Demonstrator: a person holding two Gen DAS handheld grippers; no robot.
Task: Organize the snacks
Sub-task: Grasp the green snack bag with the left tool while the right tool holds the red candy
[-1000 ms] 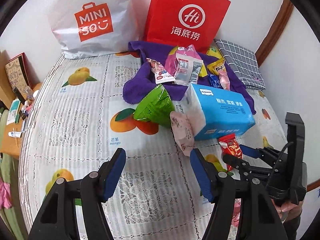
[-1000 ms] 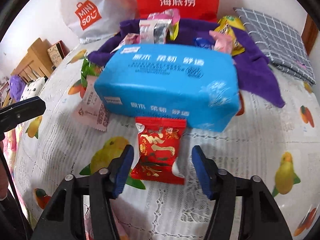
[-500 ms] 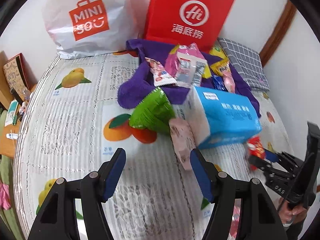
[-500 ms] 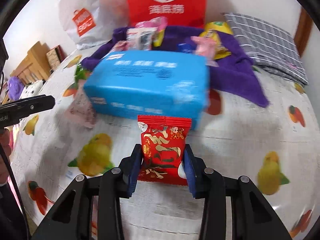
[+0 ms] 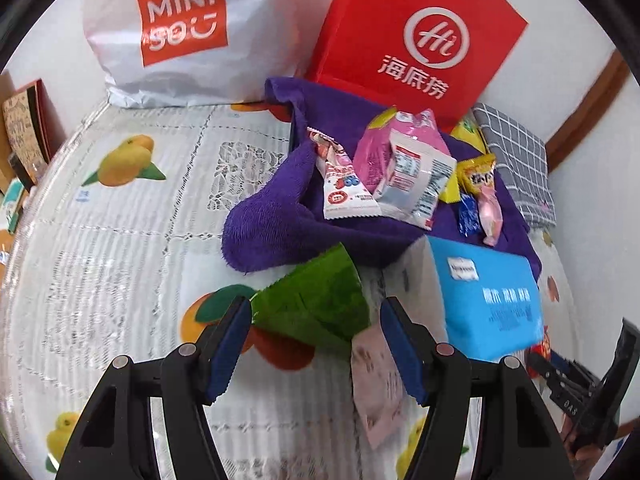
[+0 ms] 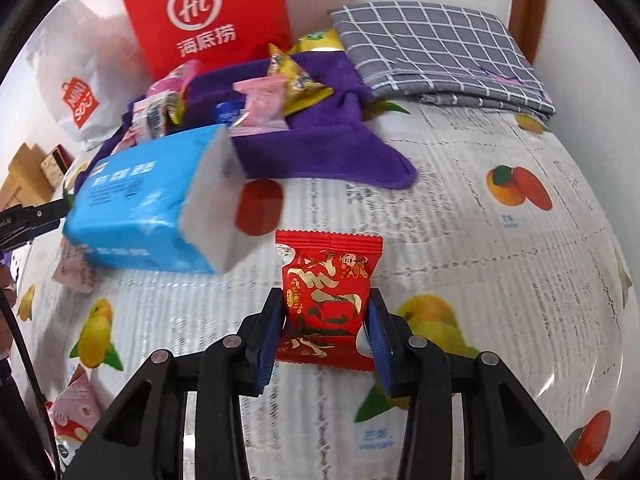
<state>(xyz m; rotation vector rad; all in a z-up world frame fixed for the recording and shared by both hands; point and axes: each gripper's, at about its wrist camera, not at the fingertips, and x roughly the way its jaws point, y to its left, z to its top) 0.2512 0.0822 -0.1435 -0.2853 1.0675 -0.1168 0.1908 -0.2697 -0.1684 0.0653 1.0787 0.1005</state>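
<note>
My right gripper is shut on a red snack packet, held above the fruit-print tablecloth. My left gripper stands open, and a green snack bag lies just beyond its fingertips without touching the pads. A pale pink packet lies by the left gripper's right finger. A blue tissue pack sits to the right. Several snack packets lie heaped on a purple towel. The right gripper shows at the lower right edge of the left wrist view.
A white shopping bag and a red paper bag lean on the wall behind. A folded grey checked cloth lies at the back right. Another pink packet lies at the lower left of the right wrist view.
The right gripper closed on the red packet and carried it away to the right of the blue pack. The left gripper moved forward toward the green bag, staying open.
</note>
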